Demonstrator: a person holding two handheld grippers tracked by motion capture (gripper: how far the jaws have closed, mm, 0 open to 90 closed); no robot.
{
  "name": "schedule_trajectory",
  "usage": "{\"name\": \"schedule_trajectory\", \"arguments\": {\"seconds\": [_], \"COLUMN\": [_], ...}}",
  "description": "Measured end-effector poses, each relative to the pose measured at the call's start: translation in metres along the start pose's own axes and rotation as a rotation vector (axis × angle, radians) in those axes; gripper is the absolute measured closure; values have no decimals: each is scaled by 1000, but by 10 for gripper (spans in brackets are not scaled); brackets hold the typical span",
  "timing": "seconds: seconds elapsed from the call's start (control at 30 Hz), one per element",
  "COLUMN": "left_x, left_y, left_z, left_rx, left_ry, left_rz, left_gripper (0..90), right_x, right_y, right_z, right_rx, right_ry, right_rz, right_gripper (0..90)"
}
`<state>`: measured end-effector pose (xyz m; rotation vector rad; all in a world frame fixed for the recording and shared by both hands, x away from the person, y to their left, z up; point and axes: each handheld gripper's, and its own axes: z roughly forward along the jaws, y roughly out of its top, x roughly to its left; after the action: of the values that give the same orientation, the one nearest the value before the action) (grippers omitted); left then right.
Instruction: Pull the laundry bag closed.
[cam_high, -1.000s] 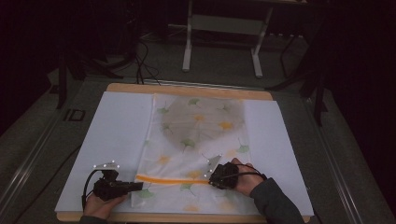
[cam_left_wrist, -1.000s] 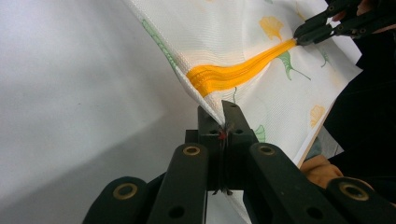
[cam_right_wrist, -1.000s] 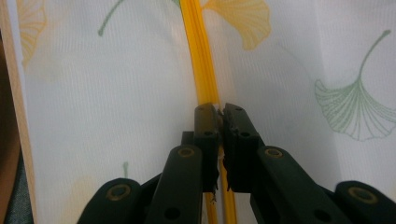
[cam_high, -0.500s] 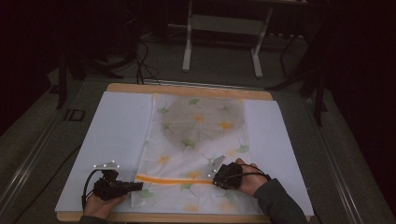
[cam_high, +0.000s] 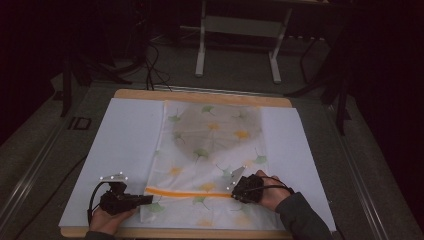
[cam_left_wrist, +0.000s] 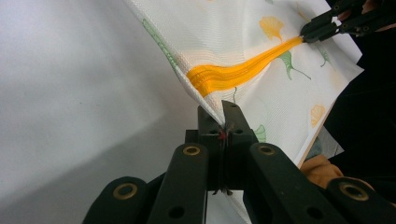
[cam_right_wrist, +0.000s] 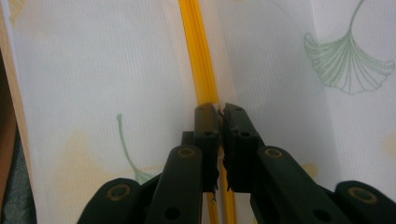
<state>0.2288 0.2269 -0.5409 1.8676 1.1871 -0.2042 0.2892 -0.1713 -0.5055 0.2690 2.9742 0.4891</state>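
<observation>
We keep both the left gripper (cam_left_wrist: 223, 122) and right gripper (cam_right_wrist: 219, 122) clamped tight on the cloth (cam_high: 215, 150), pulling evenly toward 9 and 3 o'clock to keep the orange stripe (cam_high: 187, 193) taut.

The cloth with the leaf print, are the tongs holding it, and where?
Yes. The left tongs pinch the cloth at its left edge beside the orange stripe; the right tongs pinch it on that stripe.

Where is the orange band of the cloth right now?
In the high view the orange band runs across the near part of the leaf-print cloth, stretched between the left hand-held gripper and the right hand-held gripper.
</observation>
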Motion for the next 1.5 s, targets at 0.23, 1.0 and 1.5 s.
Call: {"name": "schedule_trajectory", "arguments": {"seconds": [0.23,1.0,1.5], "left_x": [0,1,1], "left_y": [0,0,0], "left_z": [0,0,0], "left_rx": [-1,1,-1], "left_ry": [1,-1,-1], "left_rz": [0,-4,-7], "left_gripper": [887,886,886], "right_x": [-1,-4,-7], "right_y": [-4,-23,-40], "right_z": [-2,-9,-16], "right_rx": [11,34,53], "right_ry": [-3,-7,-13], "right_rz": [2,28,56], "right_gripper": [850,850,850]}}
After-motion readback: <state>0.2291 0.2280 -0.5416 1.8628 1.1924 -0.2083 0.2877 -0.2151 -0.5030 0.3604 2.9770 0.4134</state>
